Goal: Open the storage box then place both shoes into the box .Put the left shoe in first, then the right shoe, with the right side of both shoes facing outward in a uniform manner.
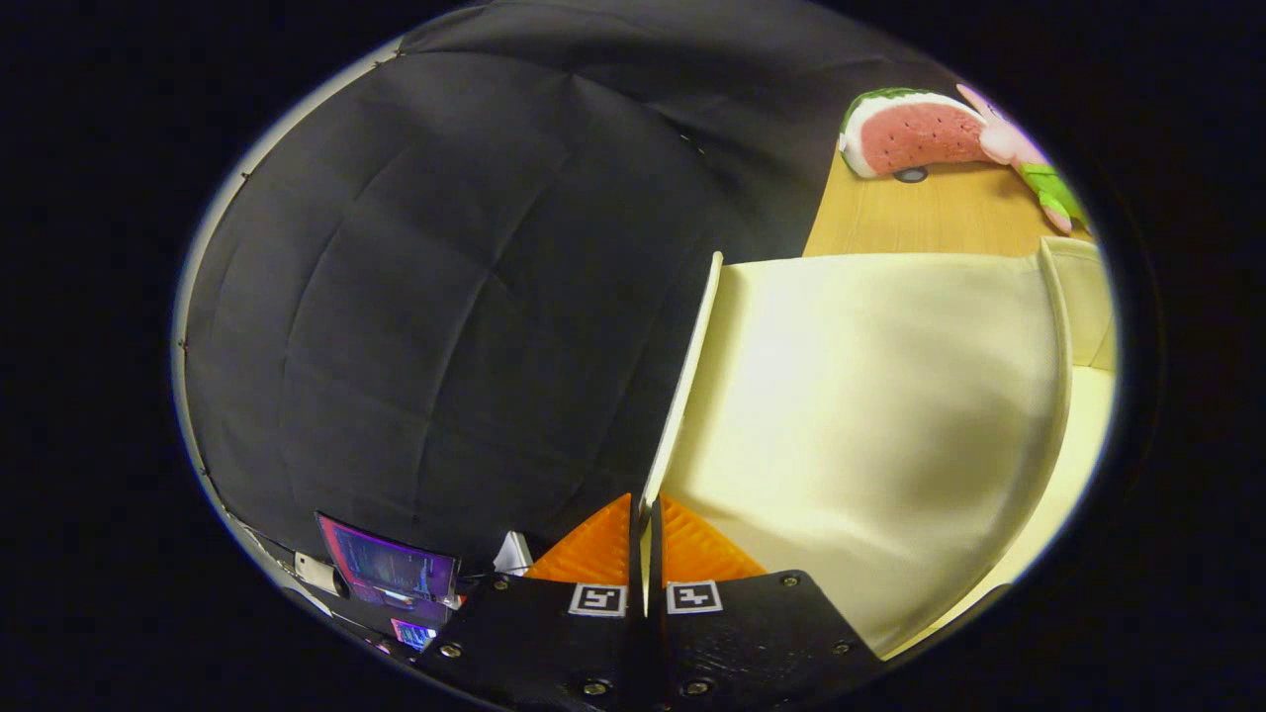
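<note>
My gripper is shut on the thin edge of the storage box's cream lid, which runs up and away from between the fingers. The lid is swung up and its broad inner face spreads to the right of the fingers. Beyond its far right edge a strip of the cream box body shows. The inside of the box is hidden behind the lid.
A wooden table top lies beyond the lid, with a watermelon-slice plush and a pink and green plush toy on it. Black cloth wall stands to the left. A small lit screen sits low on the left.
</note>
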A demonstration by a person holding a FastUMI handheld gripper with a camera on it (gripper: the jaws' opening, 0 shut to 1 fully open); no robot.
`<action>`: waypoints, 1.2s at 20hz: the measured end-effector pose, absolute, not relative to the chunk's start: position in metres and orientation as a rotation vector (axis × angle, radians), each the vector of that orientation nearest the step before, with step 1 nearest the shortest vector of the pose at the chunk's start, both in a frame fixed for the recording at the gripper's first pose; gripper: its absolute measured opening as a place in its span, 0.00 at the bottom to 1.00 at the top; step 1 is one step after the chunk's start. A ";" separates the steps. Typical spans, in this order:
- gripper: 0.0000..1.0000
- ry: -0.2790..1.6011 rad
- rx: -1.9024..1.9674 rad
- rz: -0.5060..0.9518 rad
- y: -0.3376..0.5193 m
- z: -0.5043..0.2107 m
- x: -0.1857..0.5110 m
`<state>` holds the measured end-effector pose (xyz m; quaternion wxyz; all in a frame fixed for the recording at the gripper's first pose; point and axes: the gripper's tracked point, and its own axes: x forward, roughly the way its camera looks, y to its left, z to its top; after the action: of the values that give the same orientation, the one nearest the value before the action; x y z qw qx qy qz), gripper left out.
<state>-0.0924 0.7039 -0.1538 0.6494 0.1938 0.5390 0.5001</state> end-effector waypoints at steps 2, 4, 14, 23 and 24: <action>0.06 1.218 0.416 1.132 0.711 -0.160 -0.089; 0.16 1.199 0.379 1.141 0.704 -0.153 -0.079; 0.38 1.059 0.402 1.068 0.597 -0.082 -0.031; 0.48 0.967 0.313 0.827 0.388 -0.095 0.004; 0.48 0.967 0.296 0.793 0.368 -0.105 0.008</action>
<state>0.0085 0.3679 -0.1052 0.8006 0.1379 0.4510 0.3696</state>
